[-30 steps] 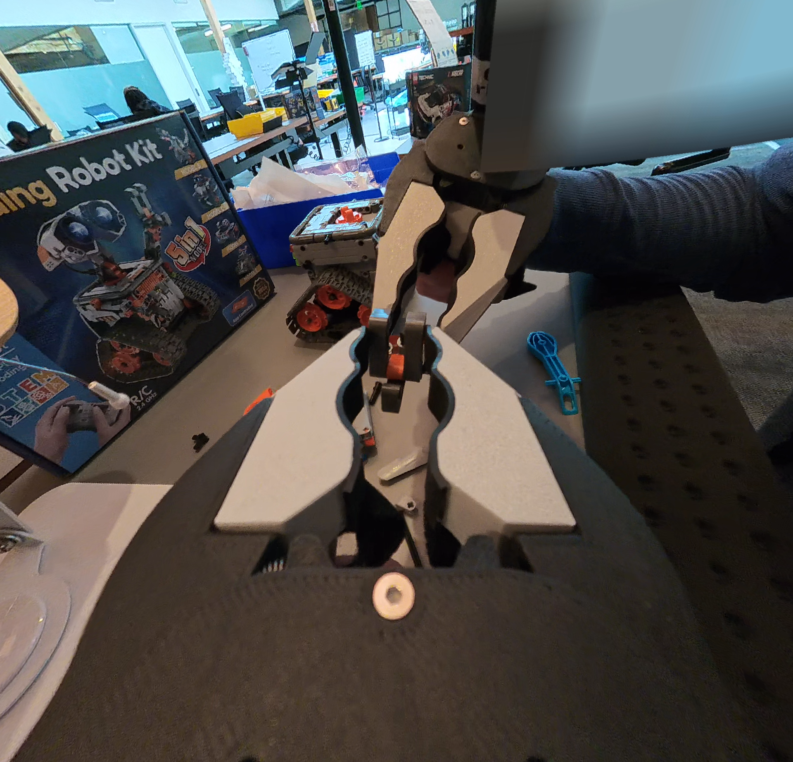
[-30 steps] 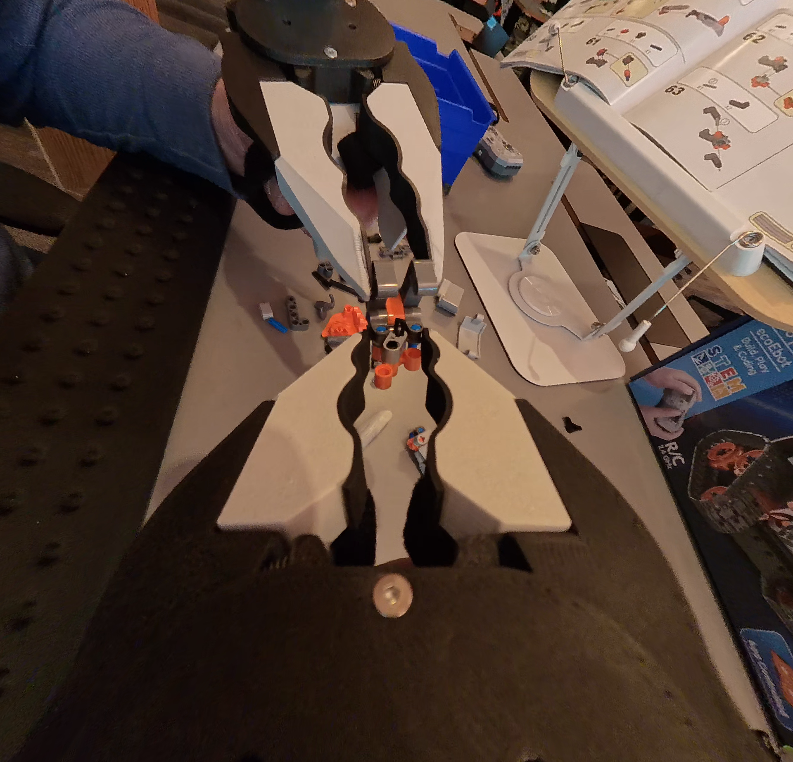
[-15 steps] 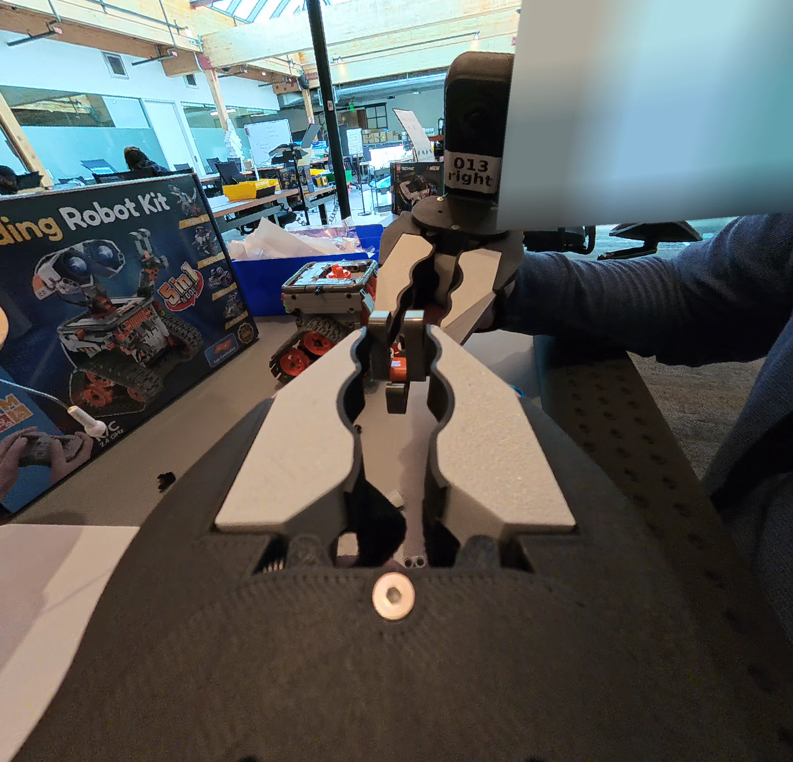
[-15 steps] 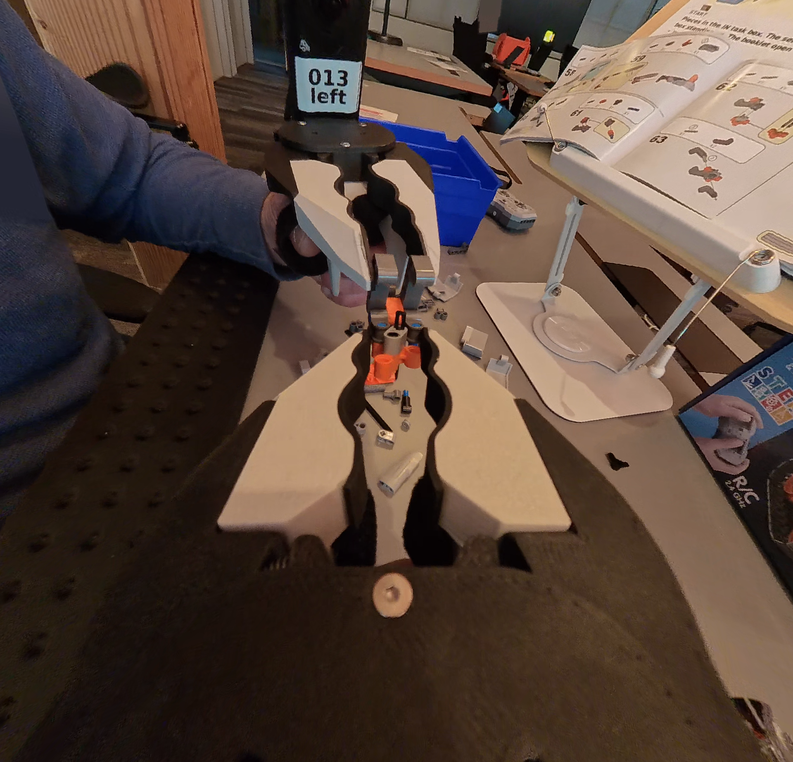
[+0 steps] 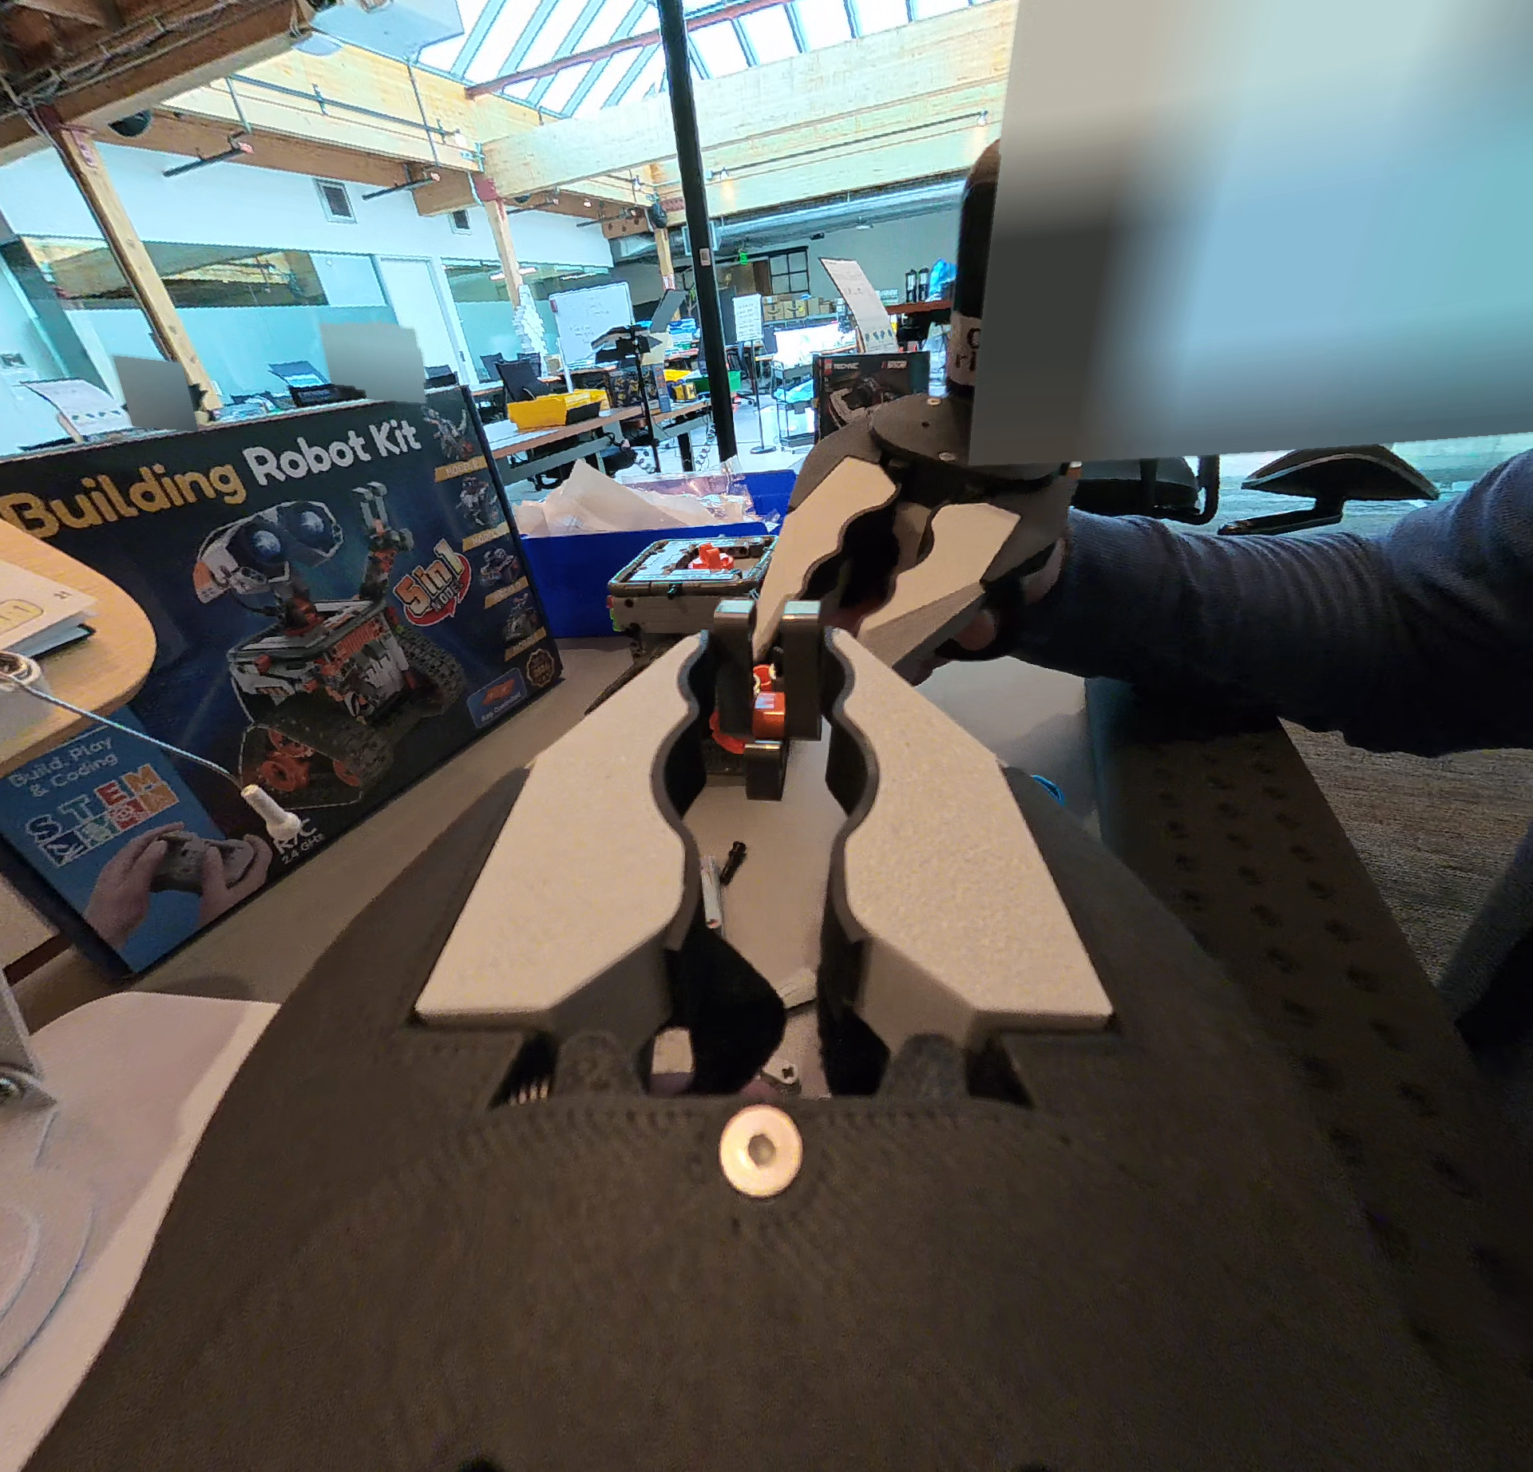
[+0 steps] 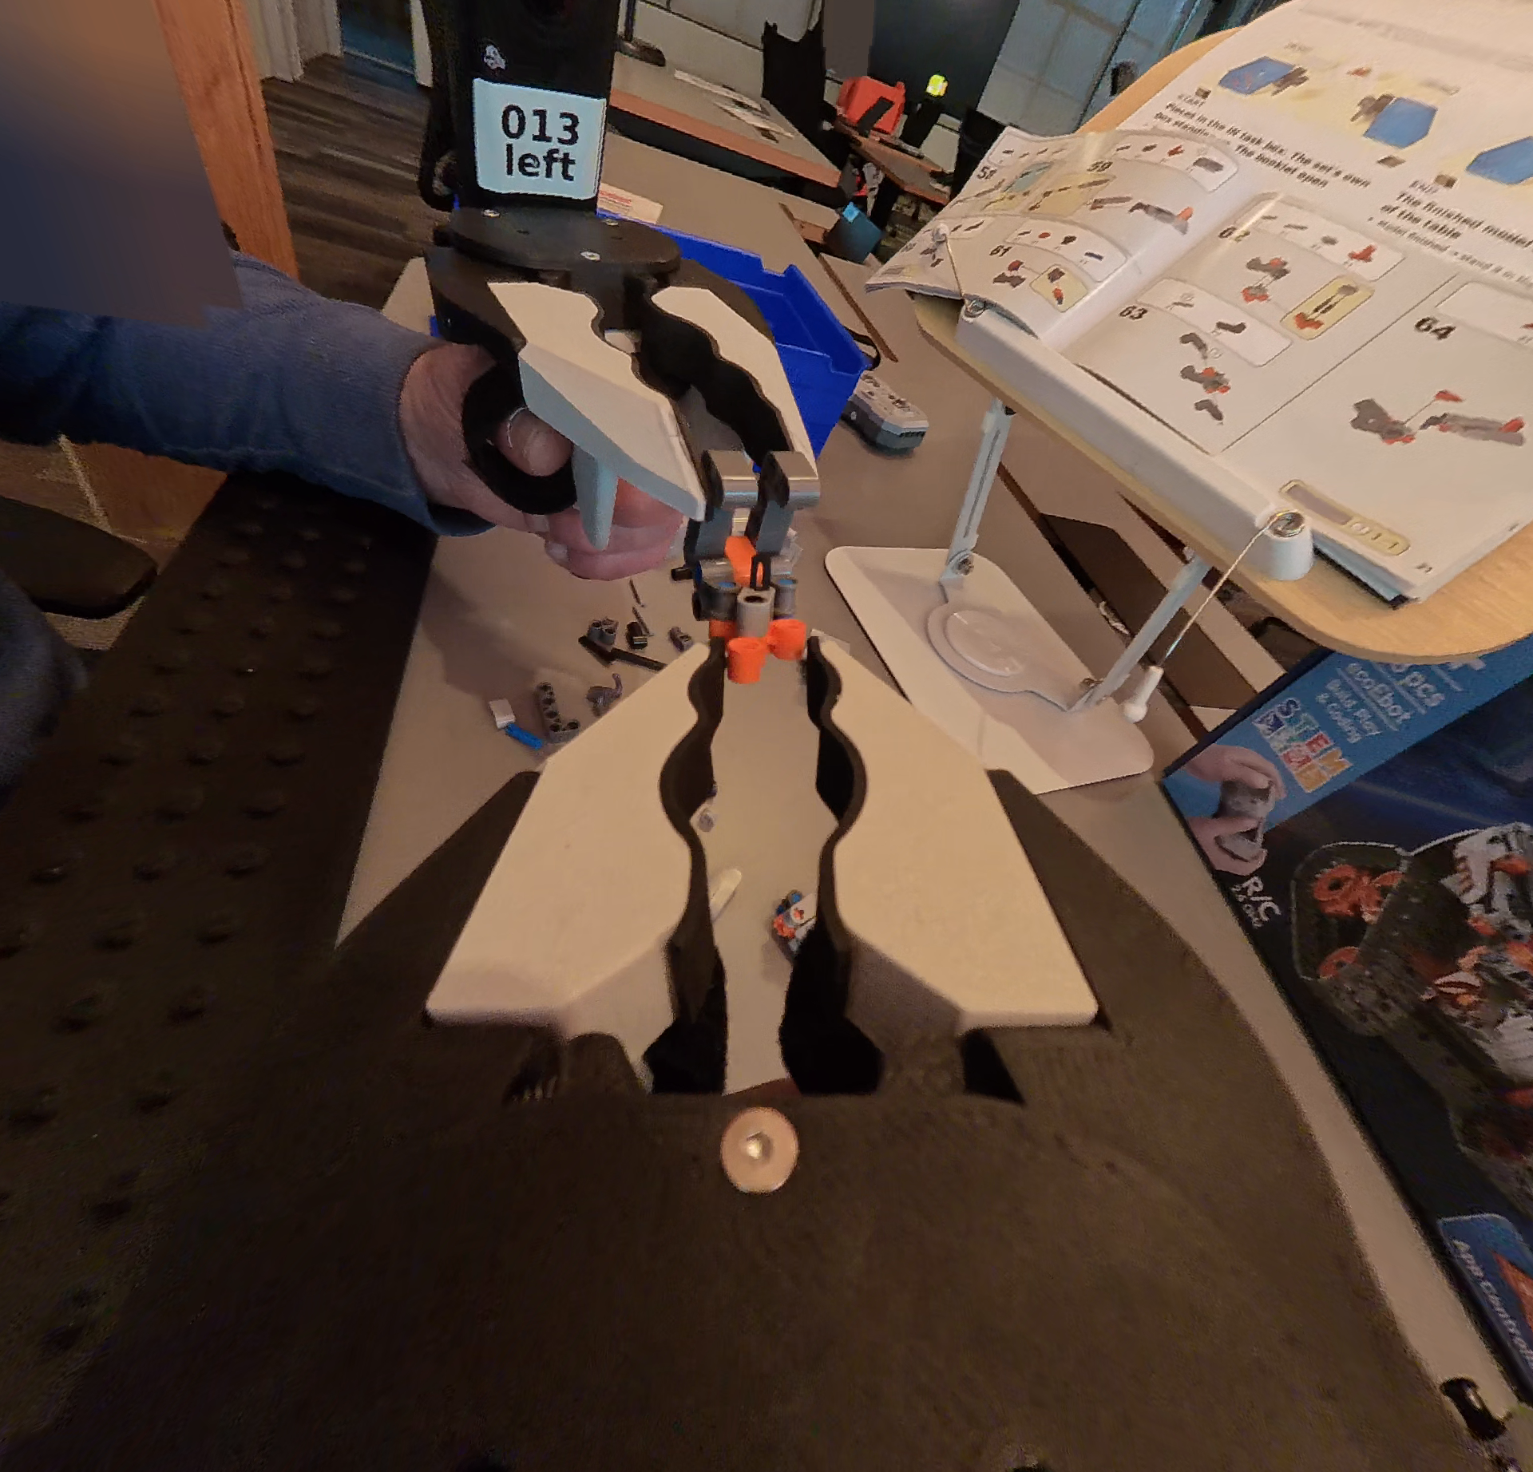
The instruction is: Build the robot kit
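Both grippers have lifted the small grey-and-orange brick assembly (image 6: 751, 594) higher off the grey table (image 6: 498, 603). The left gripper (image 5: 767, 669) pinches its grey forked end at 12 o'clock; the right gripper (image 6: 759, 653) pinches its orange end. Its long axis runs upright between them.

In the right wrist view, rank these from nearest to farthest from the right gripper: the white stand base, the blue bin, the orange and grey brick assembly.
1. orange and grey brick assembly, at the right gripper tips.
2. white stand base, on the right.
3. blue bin, far back, behind the left gripper.
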`<state>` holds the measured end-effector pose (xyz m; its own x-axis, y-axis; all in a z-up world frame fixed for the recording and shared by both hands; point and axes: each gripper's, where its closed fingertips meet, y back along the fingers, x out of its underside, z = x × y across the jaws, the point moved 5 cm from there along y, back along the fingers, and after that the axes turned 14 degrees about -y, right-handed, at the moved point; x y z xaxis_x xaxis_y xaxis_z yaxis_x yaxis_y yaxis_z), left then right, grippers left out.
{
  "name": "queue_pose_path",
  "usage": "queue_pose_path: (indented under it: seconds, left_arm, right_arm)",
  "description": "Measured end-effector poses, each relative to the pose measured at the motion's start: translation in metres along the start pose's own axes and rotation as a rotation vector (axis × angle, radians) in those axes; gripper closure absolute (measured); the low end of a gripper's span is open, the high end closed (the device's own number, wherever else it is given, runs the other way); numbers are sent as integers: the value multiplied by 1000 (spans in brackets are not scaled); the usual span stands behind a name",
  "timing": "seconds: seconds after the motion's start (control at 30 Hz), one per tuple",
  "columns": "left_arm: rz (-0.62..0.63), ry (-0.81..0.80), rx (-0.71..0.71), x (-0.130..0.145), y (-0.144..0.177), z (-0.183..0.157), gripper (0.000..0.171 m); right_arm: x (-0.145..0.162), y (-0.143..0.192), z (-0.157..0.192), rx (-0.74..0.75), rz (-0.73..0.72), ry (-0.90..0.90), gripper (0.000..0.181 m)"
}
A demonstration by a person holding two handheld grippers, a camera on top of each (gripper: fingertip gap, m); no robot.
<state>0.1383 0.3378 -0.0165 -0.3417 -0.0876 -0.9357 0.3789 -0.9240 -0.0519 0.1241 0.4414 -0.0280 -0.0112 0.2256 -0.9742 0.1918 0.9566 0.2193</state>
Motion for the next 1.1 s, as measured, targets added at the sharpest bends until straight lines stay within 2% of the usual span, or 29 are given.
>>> queue_pose_path:
  seconds: [0.17, 0.23, 0.47, 0.77, 0.93, 1.1]
  left_arm:
    - [10, -11, -10, 1, 0, 1, 149]
    - [12, -9, -11, 2, 0, 1, 149]
    - [8, 0, -18, 3, 1, 1, 149]
    - [4, 17, -47, 5, 2, 6, 149]
    - [-7, 29, -64, 4, 4, 8, 149]
    - [-6, 30, -72, 5, 4, 8, 149]
  right_arm:
    - [2, -3, 0, 23, 5, 20, 168]
    - [2, -3, 0, 25, 3, 28, 176]
    - [3, -3, -1, 13, -2, 19, 175]
    - [3, -3, -1, 42, 6, 36, 157]
    - [3, -8, -3, 89, 5, 47, 158]
    - [2, -11, -2, 107, -4, 57, 166]
